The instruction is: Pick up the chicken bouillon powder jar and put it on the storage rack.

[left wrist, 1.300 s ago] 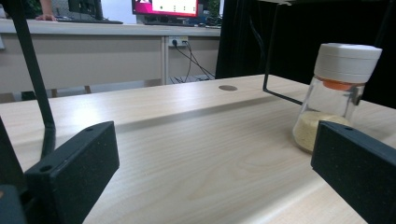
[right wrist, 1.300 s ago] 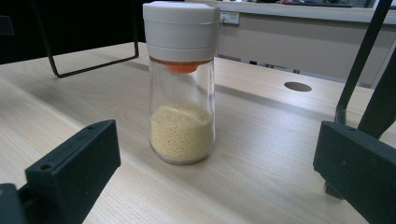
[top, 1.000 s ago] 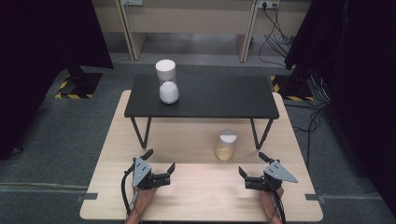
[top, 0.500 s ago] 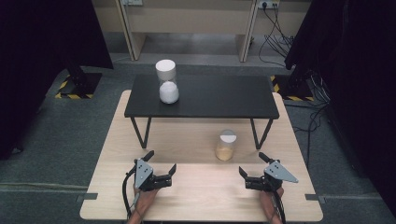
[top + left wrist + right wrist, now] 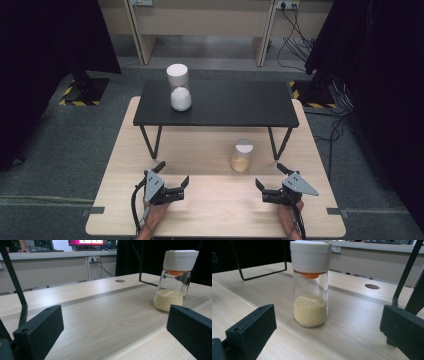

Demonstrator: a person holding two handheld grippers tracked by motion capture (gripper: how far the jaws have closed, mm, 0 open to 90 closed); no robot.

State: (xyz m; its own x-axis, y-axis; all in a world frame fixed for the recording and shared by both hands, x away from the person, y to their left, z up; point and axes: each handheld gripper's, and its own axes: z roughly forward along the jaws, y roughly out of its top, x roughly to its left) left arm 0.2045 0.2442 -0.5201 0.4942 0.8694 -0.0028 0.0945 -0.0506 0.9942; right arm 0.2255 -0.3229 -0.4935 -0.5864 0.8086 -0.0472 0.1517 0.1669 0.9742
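A pale wooden table [image 5: 210, 210] carries everything. On its far half stands a black shelf [image 5: 225, 102] on thin metal legs, and on the left part of that shelf sits a white-filled jar [image 5: 179, 87] with a white lid. In front of the shelf, near its right legs, a smaller glass jar [image 5: 242, 155] stands upright on the table, about a third full of yellowish grains, with a white cap over an orange insert. Nearer than that jar and to its left, the left gripper [image 5: 172, 180] rests with jaws spread, holding nothing. To the jar's near right, the right gripper [image 5: 270, 181] also has its jaws apart and empty, facing the jar.
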